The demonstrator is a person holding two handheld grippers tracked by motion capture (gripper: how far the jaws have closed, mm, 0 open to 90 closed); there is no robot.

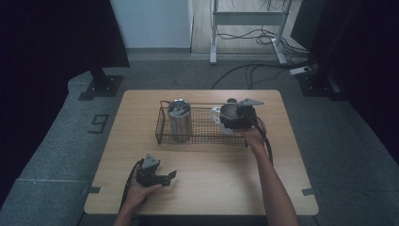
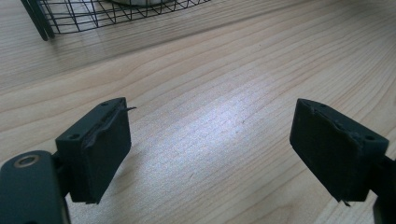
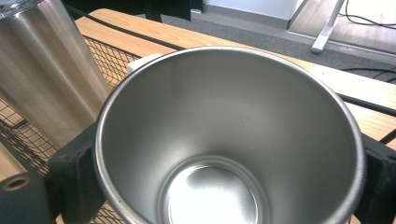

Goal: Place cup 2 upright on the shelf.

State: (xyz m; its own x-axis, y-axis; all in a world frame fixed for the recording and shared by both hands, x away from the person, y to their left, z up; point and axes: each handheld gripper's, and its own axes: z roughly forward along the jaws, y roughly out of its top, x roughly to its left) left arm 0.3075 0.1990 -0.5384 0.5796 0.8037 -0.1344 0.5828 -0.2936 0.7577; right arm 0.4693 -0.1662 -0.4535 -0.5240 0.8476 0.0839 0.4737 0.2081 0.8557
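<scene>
Desk [image 1: 202, 179] space of pale wood carried everything, and a black wire basket [image 1: 162, 123] sat across its far half. Inside the basket's left end a tall steel tumbler [image 1: 179, 120] stood upright. At the basket's right end the right gripper [image 1: 237, 118] had hold of a steel mug [image 3: 224, 140], its fingers [image 3: 70, 182] pressed against the mug's opposite outer walls just under the rim. The mug stood upright with its mouth open to the gripper's camera, its white handle [image 1: 215, 114] pointing toward the tumbler, and the two vessels stood near each other but apart. Whether the mug's base rested on the mesh could not be told. Any setting-down would likely go straight down along the mug's upright axis. Nearer the person, the left gripper [image 1: 164, 178] lay low over bare desk, well apart from the basket, its fingers [image 2: 100, 149] spread wide with nothing between them.
</scene>
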